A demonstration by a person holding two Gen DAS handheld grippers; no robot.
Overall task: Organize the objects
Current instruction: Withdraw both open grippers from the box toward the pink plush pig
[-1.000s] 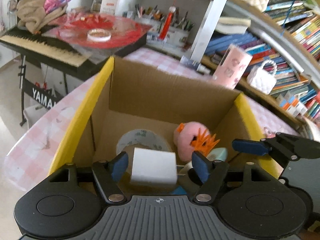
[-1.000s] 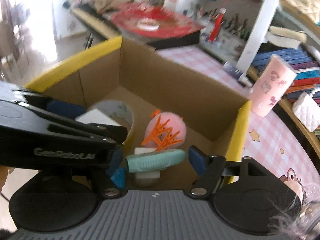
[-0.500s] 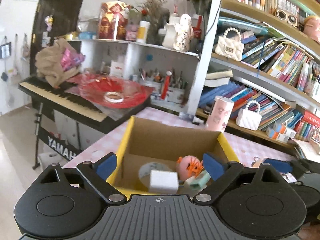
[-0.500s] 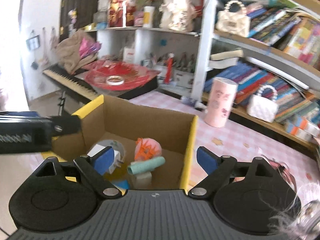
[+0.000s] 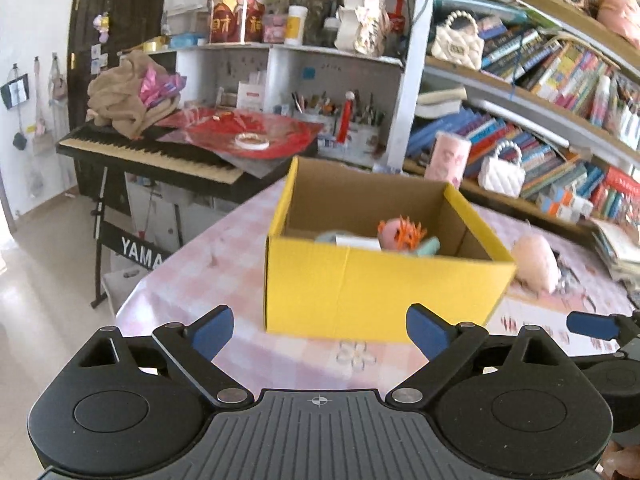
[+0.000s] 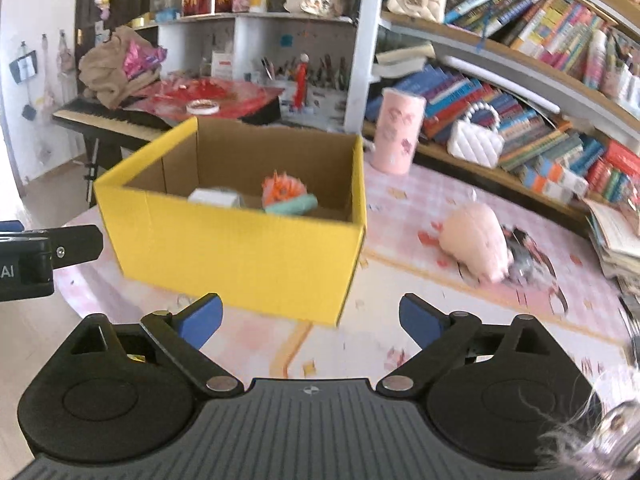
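Hovering short of yellow box (image 5: 372, 284): left gripper (image 5: 320, 330) wide, empty.

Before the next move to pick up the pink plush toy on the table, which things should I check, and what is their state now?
1. Left hand-held gripper empty: ok.
2. Right hand-held gripper empty, jaws opening: ok.
3. Pink plush toy outside the yellow cardboard box: ok.
4. Path from the right hand-held gripper to the toy free: ok.
5. Dark thing beside the toy attached to it: cannot tell.
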